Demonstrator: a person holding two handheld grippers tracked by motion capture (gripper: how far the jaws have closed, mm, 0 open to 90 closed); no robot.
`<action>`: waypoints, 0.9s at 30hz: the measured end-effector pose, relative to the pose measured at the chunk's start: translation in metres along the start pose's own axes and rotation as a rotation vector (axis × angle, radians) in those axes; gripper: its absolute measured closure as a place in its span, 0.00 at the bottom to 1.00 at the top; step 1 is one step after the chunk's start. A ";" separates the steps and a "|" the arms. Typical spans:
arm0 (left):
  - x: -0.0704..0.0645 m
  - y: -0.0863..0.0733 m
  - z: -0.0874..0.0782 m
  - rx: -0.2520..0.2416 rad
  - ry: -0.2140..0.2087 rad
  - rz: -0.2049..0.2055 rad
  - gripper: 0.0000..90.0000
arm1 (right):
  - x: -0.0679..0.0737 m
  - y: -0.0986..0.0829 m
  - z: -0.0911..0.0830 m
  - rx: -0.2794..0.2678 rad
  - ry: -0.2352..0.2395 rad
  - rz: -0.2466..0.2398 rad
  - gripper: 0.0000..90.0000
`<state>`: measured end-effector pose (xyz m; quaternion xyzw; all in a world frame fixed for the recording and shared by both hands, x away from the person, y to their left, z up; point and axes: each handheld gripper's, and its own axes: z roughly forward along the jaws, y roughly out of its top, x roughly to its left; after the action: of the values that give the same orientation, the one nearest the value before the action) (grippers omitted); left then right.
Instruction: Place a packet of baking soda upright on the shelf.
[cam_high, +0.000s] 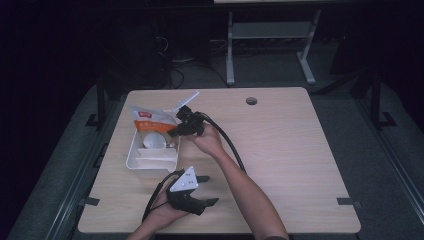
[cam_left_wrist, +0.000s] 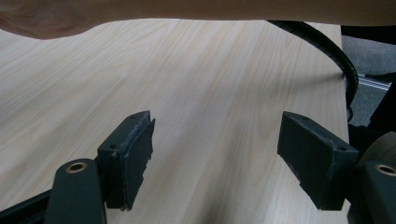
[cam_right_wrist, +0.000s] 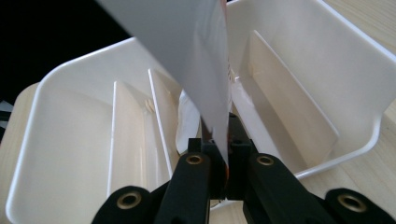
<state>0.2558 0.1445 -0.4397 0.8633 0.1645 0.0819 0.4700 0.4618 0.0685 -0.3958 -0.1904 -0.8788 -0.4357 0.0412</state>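
Observation:
A white bin with dividers (cam_high: 141, 163) (cam_right_wrist: 60, 140) stands on the left half of the wooden table. An orange and white packet (cam_high: 151, 122) (cam_right_wrist: 187, 56) is held above the bin's far end. My right gripper (cam_high: 186, 125) (cam_right_wrist: 227, 140) is shut on the packet's edge, jaws pressed on the thin sheet. Another white packet (cam_high: 153, 141) lies inside the bin below it. Near the table's front edge, my left gripper (cam_high: 206, 190) (cam_left_wrist: 215, 154) stands open over bare wood, pointing right, with nothing between its pads (cam_left_wrist: 135, 154).
A grommet hole (cam_high: 251, 101) sits near the table's far edge. The right gripper's black cable (cam_high: 235, 150) (cam_left_wrist: 327, 46) trails across the middle of the table. A forearm (cam_high: 250, 195) crosses the front centre. Dark floor and desk legs lie beyond.

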 end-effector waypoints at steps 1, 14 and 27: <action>0.000 0.000 0.000 0.000 0.000 0.000 0.29 | 0.000 0.000 0.000 0.000 0.000 0.000 0.99; 0.004 0.000 -0.003 -0.009 0.021 -0.011 0.28 | 0.003 0.003 -0.012 -0.049 -0.008 -0.003 0.87; 0.006 0.000 -0.002 0.002 0.032 -0.013 0.27 | 0.003 -0.003 -0.036 -0.086 0.013 0.017 0.73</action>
<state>0.2606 0.1483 -0.4388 0.8613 0.1780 0.0925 0.4668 0.4544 0.0400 -0.3750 -0.1968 -0.8572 -0.4740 0.0424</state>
